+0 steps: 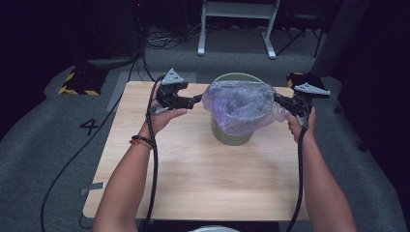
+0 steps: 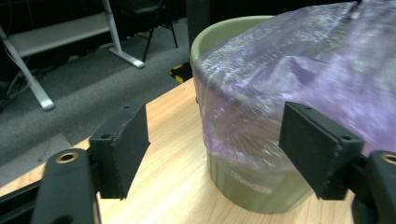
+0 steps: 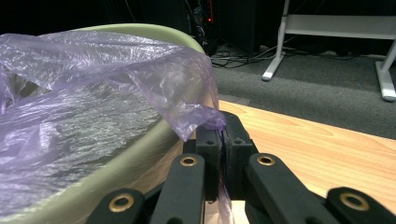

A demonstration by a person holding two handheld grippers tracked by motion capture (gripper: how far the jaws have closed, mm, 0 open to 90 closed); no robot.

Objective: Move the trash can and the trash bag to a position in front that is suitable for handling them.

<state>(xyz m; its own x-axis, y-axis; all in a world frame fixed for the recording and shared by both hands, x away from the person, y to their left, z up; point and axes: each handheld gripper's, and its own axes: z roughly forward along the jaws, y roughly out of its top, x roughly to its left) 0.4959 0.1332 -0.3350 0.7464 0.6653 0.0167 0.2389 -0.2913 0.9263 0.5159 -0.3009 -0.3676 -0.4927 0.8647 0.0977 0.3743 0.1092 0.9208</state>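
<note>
Purple bag (image 1: 240,107) draped over green bin (image 1: 232,137) at mid-bench, stretched between both tools, film hanging partway down the outside. Right tool (image 1: 280,100) clenched on the bag's edge at the bin's far side from the left tool. Left tool (image 1: 198,98) released, jaws wide with nothing between them, bag just ahead of the pads.

Likely to slip off the rim on the released side, since only one corner is pinned. Could tear if tugged harder from the right. Might tip the light bin too.

Beyond the tools: bare bench (image 1: 193,179), cables trailing back along both forearms, white frame legs (image 1: 237,29) on the floor well behind. Nothing blocking either tool.
</note>
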